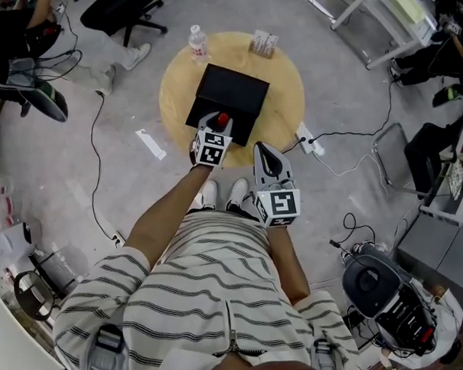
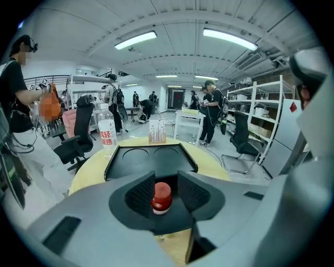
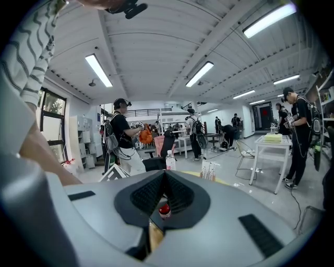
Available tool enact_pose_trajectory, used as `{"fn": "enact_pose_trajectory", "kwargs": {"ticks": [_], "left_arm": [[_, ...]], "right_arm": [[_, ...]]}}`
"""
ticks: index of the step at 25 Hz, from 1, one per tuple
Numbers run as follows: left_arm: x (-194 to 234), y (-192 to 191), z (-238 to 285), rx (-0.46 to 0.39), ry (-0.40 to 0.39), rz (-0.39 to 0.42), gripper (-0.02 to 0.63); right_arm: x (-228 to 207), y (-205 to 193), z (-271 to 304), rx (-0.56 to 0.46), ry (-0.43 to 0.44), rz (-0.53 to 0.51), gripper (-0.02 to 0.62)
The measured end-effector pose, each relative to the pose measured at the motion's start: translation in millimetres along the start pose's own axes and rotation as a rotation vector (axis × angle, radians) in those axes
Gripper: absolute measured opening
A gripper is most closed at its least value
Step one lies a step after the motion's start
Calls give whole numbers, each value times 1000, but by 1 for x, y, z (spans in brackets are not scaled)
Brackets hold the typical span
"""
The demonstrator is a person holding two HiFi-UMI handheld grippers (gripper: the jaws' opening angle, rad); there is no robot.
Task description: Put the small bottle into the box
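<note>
Small bottle (image 2: 161, 198), white-bodied with a red cap, stands upright between the ribbed pads of the left tongs (image 2: 166, 190), which look clenched on it at the 6 o'clock edge of the shallow black square box (image 1: 231, 92). That box lies in the middle of the round pale wooden surface (image 1: 289, 101). The right tongs (image 3: 165, 195) hang closed and empty near 5 o'clock, just off the rim. Carrying seems the step in hand. Next, the bottle needs easing toward 12 o'clock over the box floor, lowering, then letting go.
</note>
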State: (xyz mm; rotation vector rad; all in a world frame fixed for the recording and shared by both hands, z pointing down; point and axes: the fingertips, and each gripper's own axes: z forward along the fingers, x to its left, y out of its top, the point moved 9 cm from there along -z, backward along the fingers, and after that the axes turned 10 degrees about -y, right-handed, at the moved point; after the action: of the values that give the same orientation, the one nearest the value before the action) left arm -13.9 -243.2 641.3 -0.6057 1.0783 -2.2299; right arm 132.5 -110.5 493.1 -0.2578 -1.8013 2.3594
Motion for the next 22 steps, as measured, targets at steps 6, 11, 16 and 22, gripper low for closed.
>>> {"fn": "enact_pose_trajectory", "kwargs": {"ticks": [6, 11, 16, 22], "left_arm": [[-7, 14, -22, -75, 13, 7, 98], [-15, 30, -45, -135, 2, -8, 77], [-23, 38, -62, -185, 1, 4, 58], [-31, 41, -82, -222, -4, 10, 37]], "right_arm": [[1, 2, -1, -6, -4, 10, 9], [2, 3, -5, -14, -10, 14, 9], [6, 4, -8, -29, 1, 24, 9], [9, 2, -8, -24, 1, 30, 9]]}}
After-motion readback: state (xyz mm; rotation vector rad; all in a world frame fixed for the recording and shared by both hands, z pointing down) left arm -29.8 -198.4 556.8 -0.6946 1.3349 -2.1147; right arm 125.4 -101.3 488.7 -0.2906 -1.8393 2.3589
